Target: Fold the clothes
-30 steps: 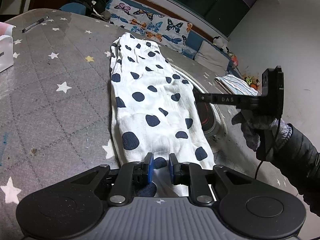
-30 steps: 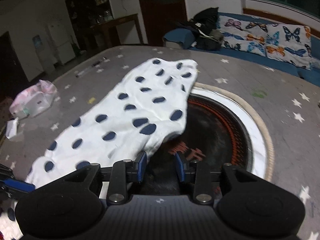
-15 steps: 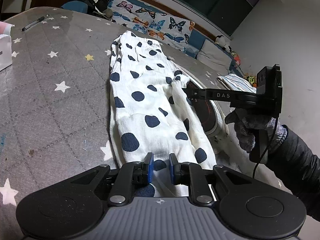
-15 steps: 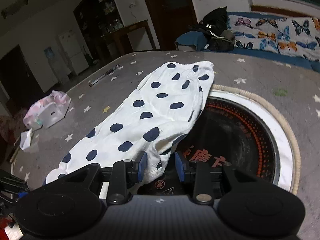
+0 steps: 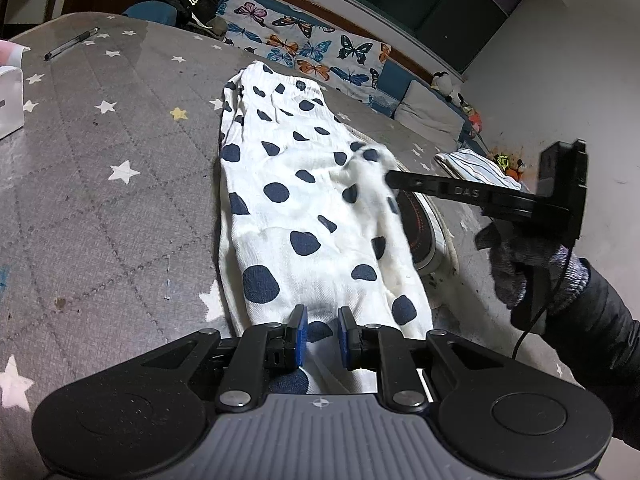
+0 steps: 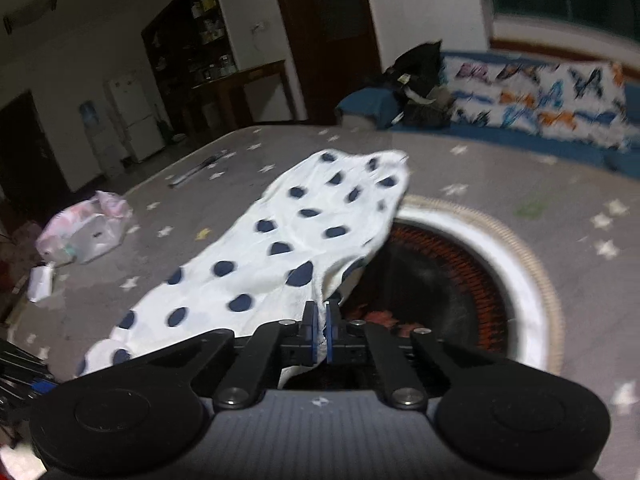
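Left wrist view: the left gripper (image 5: 319,334) hangs low over the near end of the garment (image 5: 296,216), a white piece with dark blue dots. Its blue pads (image 5: 299,336) stand apart, and the near hem lies in the gap and under them; nothing is clamped. The garment runs straight ahead from the fingers, long and narrow, on a grey starred table (image 5: 100,184). Ahead and to the right, the right gripper (image 5: 390,178) comes in from the side, held by a gloved hand (image 5: 516,268). Its tip meets the garment's right edge, where the cloth is lifted and blurred. Just beyond that edge, a round heater (image 5: 420,224) is set into the table. Far ahead to the left lies a pen (image 5: 70,43); at the far left edge is a white box (image 5: 10,100). Farther right lies a striped cloth (image 5: 476,168).

Right wrist view: the right gripper (image 6: 321,334) is clenched on the garment (image 6: 272,256); a white fold of its edge sits pinched between the blue pads (image 6: 308,334). From the fingers the cloth stretches ahead and to the left over the table (image 6: 480,172). Its pinched edge is raised above the heater (image 6: 460,280), which lies right ahead and to the right. Far left sits a plastic bag (image 6: 84,228). The picture is blurred.
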Demonstrator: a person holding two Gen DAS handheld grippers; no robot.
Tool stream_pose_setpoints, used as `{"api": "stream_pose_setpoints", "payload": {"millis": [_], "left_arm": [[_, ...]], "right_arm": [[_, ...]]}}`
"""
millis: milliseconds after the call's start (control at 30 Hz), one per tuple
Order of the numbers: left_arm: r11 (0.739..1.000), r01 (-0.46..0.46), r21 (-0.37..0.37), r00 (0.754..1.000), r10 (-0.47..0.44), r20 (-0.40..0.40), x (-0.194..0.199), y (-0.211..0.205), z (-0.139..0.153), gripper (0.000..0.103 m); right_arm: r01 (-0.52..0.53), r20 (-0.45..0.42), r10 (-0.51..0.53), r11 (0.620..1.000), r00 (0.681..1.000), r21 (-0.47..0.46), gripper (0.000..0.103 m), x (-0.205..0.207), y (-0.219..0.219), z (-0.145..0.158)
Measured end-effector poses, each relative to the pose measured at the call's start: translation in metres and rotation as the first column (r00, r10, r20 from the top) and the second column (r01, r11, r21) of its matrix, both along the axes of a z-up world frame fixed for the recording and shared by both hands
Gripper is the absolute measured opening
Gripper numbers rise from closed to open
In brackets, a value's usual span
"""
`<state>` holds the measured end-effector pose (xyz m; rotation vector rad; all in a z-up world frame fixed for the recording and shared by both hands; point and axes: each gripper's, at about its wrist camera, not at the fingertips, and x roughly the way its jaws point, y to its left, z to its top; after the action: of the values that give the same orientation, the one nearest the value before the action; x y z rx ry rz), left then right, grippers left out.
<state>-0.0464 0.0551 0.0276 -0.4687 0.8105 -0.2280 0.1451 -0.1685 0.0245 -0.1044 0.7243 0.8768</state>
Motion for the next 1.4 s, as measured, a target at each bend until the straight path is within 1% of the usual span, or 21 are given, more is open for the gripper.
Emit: {"api": "stream_pose_setpoints", "payload": {"millis": [167, 267, 333, 400, 467, 533, 567, 667, 800, 900, 1000, 1100, 1200, 1300, 1367, 1400], "left_arm": [[1.0, 0.002, -0.003, 1.0, -0.002, 0.005, 0.0, 0.001, -0.001, 0.018], [1.0, 0.002, -0.001, 1.0, -0.002, 0.006, 0.001, 0.002, -0.001, 0.018], [1.0, 0.003, 0.004, 1.0, -0.003, 0.005, -0.001, 0.002, 0.0, 0.018], [1.0, 0.009, 0.017, 1.0, -0.009, 0.006, -0.002, 0.001, 0.003, 0.019], [0.999, 0.015, 0.034, 1.0, -0.015, 0.009, -0.004, -0.001, 0.007, 0.021], [0.999, 0.02, 0.047, 1.0, -0.021, 0.021, -0.007, -0.002, 0.013, 0.023], [0.998, 0.023, 0.05, 0.999, -0.024, 0.031, -0.008, -0.003, 0.017, 0.023], [0.997, 0.037, 0.061, 0.997, -0.041, 0.067, -0.007, -0.005, 0.03, 0.023], [0.995, 0.053, 0.082, 0.994, -0.06, 0.092, 0.005, -0.011, 0.038, 0.023], [0.994, 0.061, 0.094, 0.994, -0.069, 0.084, 0.02, -0.012, 0.034, 0.023], [0.993, 0.062, 0.104, 0.996, -0.068, 0.057, 0.032, -0.012, 0.023, 0.023], [0.991, 0.06, 0.116, 0.998, -0.063, 0.023, 0.037, -0.011, 0.012, 0.023], [0.992, 0.069, 0.103, 0.997, -0.071, 0.015, 0.033, -0.009, 0.004, 0.023], [0.992, 0.071, 0.102, 0.997, -0.073, 0.022, 0.03, -0.009, 0.005, 0.025], [0.992, 0.073, 0.104, 0.997, -0.076, 0.027, 0.029, -0.01, 0.006, 0.026], [0.992, 0.076, 0.105, 0.996, -0.079, 0.028, 0.028, -0.011, 0.006, 0.026]], "right_arm": [[0.052, 0.035, -0.05, 0.996, 0.998, -0.067, 0.003, 0.001, -0.017, -0.001], [0.062, 0.007, -0.061, 0.993, 0.998, -0.104, 0.003, 0.001, -0.017, -0.012], [0.066, -0.004, -0.067, 0.993, 0.998, -0.099, 0.006, 0.002, -0.02, -0.012], [0.076, -0.005, -0.077, 0.993, 0.997, -0.094, 0.007, 0.002, -0.022, -0.008], [0.075, 0.014, -0.074, 0.993, 0.997, -0.092, 0.008, -0.001, -0.022, -0.002], [0.077, 0.041, -0.073, 0.993, 0.996, -0.087, 0.012, -0.004, -0.022, 0.005], [0.077, 0.055, -0.073, 0.993, 0.996, -0.084, 0.012, -0.006, -0.021, 0.008], [0.055, 0.059, -0.051, 0.996, 0.997, -0.064, 0.012, -0.007, -0.015, 0.012], [0.016, 0.07, -0.011, 0.998, 0.998, -0.064, 0.012, -0.007, 0.003, 0.011], [-0.012, 0.068, 0.017, 0.998, 0.998, -0.066, 0.012, -0.006, 0.015, 0.01], [-0.039, 0.068, 0.045, 0.996, 0.997, -0.084, 0.012, -0.005, 0.026, 0.006], [-0.04, 0.053, 0.047, 0.99, 0.997, -0.132, 0.017, 0.0, 0.032, -0.003], [-0.031, 0.034, 0.037, 0.984, 0.999, -0.177, 0.018, 0.006, 0.035, -0.011], [-0.033, 0.04, 0.041, 0.985, 0.998, -0.167, 0.018, 0.009, 0.036, -0.006], [-0.032, 0.048, 0.039, 0.988, 0.998, -0.154, 0.021, 0.011, 0.037, -0.002], [-0.029, 0.053, 0.037, 0.988, 0.998, -0.15, 0.024, 0.013, 0.038, 0.0]]}}
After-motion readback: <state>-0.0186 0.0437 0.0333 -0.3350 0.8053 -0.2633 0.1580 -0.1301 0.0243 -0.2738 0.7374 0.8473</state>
